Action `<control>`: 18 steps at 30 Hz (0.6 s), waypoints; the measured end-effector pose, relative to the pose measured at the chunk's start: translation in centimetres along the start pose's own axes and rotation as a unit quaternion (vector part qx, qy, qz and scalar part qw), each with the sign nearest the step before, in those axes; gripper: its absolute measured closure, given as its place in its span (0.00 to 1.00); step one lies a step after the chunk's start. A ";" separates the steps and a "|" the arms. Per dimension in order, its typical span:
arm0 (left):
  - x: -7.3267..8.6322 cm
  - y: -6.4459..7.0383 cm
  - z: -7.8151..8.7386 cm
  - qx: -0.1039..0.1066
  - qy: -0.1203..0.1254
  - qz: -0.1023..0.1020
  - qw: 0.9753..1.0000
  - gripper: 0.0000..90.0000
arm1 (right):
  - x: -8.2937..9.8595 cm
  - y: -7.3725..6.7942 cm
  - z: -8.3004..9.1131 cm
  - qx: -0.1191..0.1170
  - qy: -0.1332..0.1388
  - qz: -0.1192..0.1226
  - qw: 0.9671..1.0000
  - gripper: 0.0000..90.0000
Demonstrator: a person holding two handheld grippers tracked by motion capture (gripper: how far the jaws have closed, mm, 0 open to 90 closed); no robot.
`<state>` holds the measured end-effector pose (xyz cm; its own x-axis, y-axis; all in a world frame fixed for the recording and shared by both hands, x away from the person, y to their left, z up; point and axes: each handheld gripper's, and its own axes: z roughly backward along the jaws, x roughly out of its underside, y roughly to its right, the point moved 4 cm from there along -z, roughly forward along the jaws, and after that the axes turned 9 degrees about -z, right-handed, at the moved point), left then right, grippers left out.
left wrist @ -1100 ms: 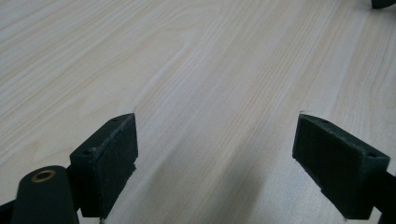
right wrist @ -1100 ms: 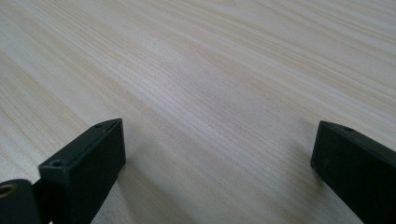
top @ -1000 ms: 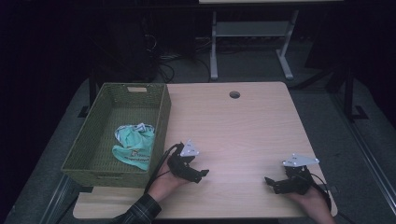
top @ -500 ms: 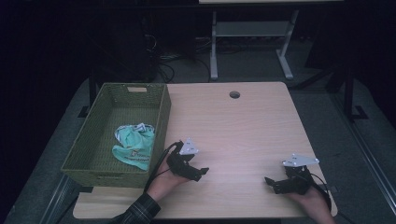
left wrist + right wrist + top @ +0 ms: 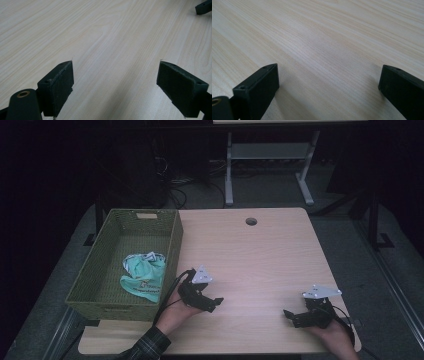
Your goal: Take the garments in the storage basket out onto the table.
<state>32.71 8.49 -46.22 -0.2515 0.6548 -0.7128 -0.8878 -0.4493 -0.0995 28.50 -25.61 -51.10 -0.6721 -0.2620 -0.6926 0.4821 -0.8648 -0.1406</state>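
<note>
A green woven basket (image 5: pixel 105 270) stands on the left part of the wooden table (image 5: pixel 260 255), with a crumpled teal and white cloth (image 5: pixel 142 275) inside it. My left gripper (image 5: pixel 214 303) rests low on the table just right of the basket, open, nothing between its jaws (image 5: pixel 115 82). My right gripper (image 5: pixel 292 317) sits near the table's front right corner, pointing left, also open over bare wood (image 5: pixel 328 87). In the left gripper view a tip of the right gripper (image 5: pixel 203 7) shows at the top right.
A round cable hole (image 5: pixel 251 221) lies near the table's far edge. Behind the table stands a grey metal frame (image 5: pixel 270 155) on a dark floor with cables. A plaid sleeve (image 5: pixel 150 345) comes in at the front edge.
My left gripper has turned a little and edged rightward along the table. The right gripper, basket and cloth have stayed put.
</note>
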 end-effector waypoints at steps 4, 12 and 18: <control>-0.2 -0.1 0.1 -0.001 0.000 0.000 1.000 0.15 | 0.0 0.0 0.0 0.000 0.000 0.000 1.000 0.03; -0.5 -0.1 0.4 0.001 -0.001 0.001 1.000 0.15 | 0.0 0.0 0.0 0.000 -0.001 0.002 1.000 0.03; -0.9 -0.3 0.7 0.000 0.001 0.002 1.000 0.15 | 0.0 0.0 0.0 0.000 0.000 0.001 1.000 0.03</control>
<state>32.97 8.49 -45.09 -0.2544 0.6518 -0.7145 -0.8865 -0.4524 -0.0971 28.50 -25.62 -51.10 -0.6717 -0.2635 -0.6924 0.4831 -0.8644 -0.1397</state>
